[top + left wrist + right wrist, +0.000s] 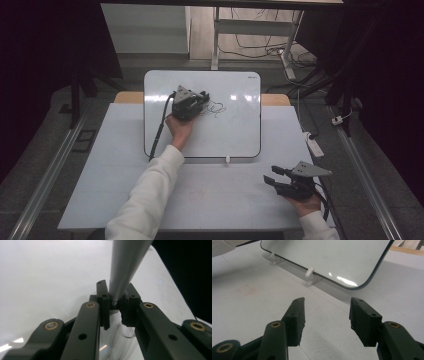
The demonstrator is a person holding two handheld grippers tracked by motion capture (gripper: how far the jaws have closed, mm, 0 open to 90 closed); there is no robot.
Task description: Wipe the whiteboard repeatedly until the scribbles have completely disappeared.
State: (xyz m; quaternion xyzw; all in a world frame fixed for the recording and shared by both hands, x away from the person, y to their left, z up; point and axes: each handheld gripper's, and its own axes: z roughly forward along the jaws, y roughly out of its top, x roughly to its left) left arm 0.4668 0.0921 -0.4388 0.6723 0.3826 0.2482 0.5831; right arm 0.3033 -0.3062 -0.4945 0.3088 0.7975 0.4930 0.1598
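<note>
A whiteboard point(235, 135) is shown lying on a pale table point(100, 190), its far edge reaching past the tabletop. The left gripper point(202, 99) is held over the upper left part of the board, just beside a black scribble point(216, 109). In the left gripper view the two black jaws are seen closed on a grey marker point(125, 267), whose barrel rises between the pads and is cut off by the top edge of the frame. The lower end of the marker is hidden behind the jaws, so whether its tip touches the board cannot be told. In the high view the marker itself is too small and too covered by the gripper to be made out, and the scribble's shape cannot be read as any letter or figure.

The right gripper point(272, 180) is held above the near right part of the table, well apart from the left one and off the board. Its jaws are seen in the right gripper view standing wide apart with nothing between them — bare tabletop is visible in the gap. Beyond them the near right corner of the whiteboard point(352, 265) is seen, propped on small white feet point(310, 273). A faint reddish stain point(247, 290) is visible on the table — its nature cannot be judged. The surroundings of the table are largely lost in darkness at both sides of the high view.
</note>
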